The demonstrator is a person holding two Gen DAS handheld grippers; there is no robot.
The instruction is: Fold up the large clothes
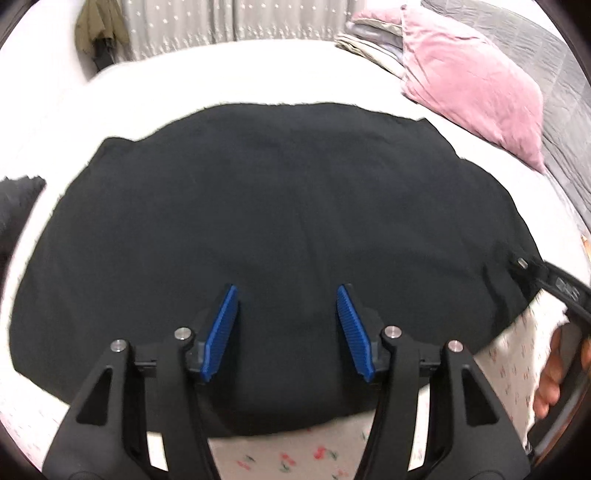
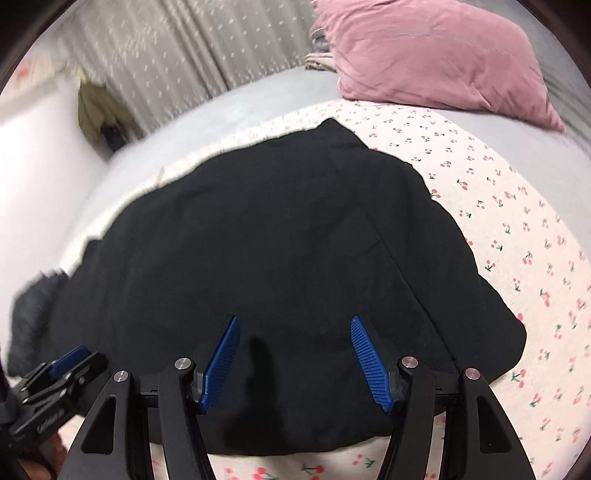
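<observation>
A large black garment (image 1: 266,229) lies spread flat on the cherry-print bed sheet (image 1: 295,458). It also shows in the right wrist view (image 2: 258,258), with a folded edge running diagonally on its right side. My left gripper (image 1: 286,295) is open and empty, hovering over the garment's near edge. My right gripper (image 2: 293,325) is open and empty, also above the near edge. The right gripper shows at the right edge of the left wrist view (image 1: 546,280). The left gripper shows at the lower left of the right wrist view (image 2: 62,373).
A pink pillow (image 1: 469,85) lies at the far right of the bed, also in the right wrist view (image 2: 436,55). Folded bedding (image 1: 369,40) is stacked behind it. A grey curtain (image 1: 221,22) hangs behind. A dark cloth (image 1: 18,199) lies at the left.
</observation>
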